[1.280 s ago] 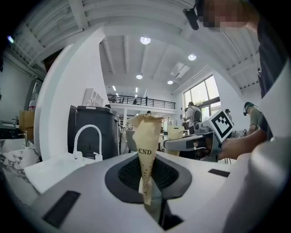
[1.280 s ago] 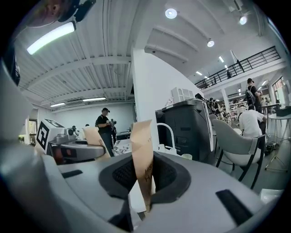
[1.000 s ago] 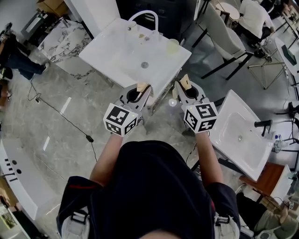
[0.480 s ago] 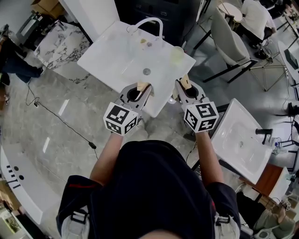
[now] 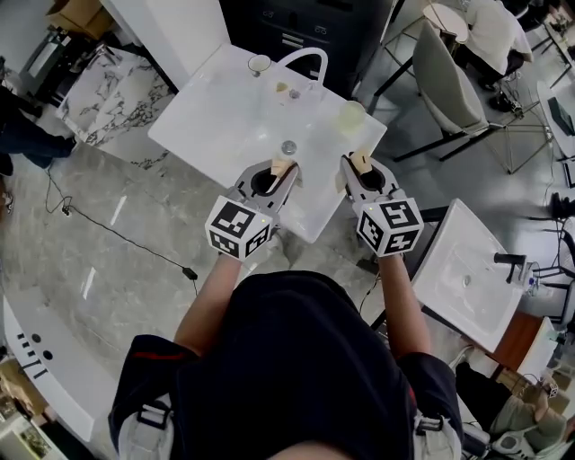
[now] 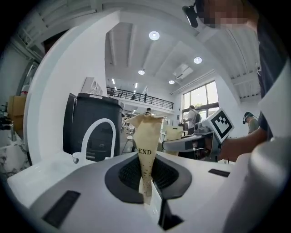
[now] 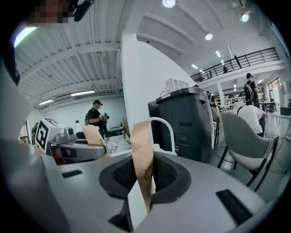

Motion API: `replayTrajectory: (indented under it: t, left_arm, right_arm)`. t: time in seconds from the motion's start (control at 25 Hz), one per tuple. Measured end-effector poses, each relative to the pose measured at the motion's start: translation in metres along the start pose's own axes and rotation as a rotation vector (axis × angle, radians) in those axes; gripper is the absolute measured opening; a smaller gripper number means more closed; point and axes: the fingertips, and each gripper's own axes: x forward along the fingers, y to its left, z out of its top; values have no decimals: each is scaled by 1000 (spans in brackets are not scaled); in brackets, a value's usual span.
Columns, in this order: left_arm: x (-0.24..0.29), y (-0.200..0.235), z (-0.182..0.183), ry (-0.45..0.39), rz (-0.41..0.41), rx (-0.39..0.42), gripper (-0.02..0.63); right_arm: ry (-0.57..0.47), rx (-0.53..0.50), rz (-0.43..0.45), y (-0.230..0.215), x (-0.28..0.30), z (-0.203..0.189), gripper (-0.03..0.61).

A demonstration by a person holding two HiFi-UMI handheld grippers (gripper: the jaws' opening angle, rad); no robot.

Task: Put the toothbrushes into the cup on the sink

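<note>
The white sink (image 5: 225, 117) with its arched faucet (image 5: 304, 61) lies ahead of me. A pale yellowish cup (image 5: 351, 116) stands at its right rear, and a small clear cup (image 5: 259, 63) at the back left of the faucet. No toothbrush can be made out. My left gripper (image 5: 282, 167) hovers over the sink's near edge by the drain (image 5: 288, 146), jaws shut and empty. My right gripper (image 5: 359, 163) is level with it, just in front of the yellowish cup, also shut with nothing held. In the gripper views the tan-taped tips (image 6: 146, 132) (image 7: 142, 136) press together.
A second sink (image 5: 467, 269) stands at the right, close to my right forearm. A grey chair (image 5: 442, 76) and a black cabinet (image 5: 310, 27) lie behind the sink, and a marble block (image 5: 112, 85) to its left. A cable (image 5: 135, 238) runs across the floor.
Both grippers have come forward from in front of the sink to above its near edge. The sink, faucet and cups now sit closer. The jaws have stayed shut.
</note>
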Motion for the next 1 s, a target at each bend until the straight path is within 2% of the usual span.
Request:
replayTrajectory:
  t: [0.44, 0.64, 1.0]
  left_arm:
    - [5, 48, -6, 8, -50, -32, 35]
    - [10, 53, -11, 17, -92, -40, 35]
    - [21, 65, -14, 26, -120, -48, 35]
  right_arm:
    - [24, -3, -37, 4, 47, 6, 80]
    - [36, 3, -70, 2, 56, 4, 80]
    - [53, 15, -100, -8, 64, -1, 80]
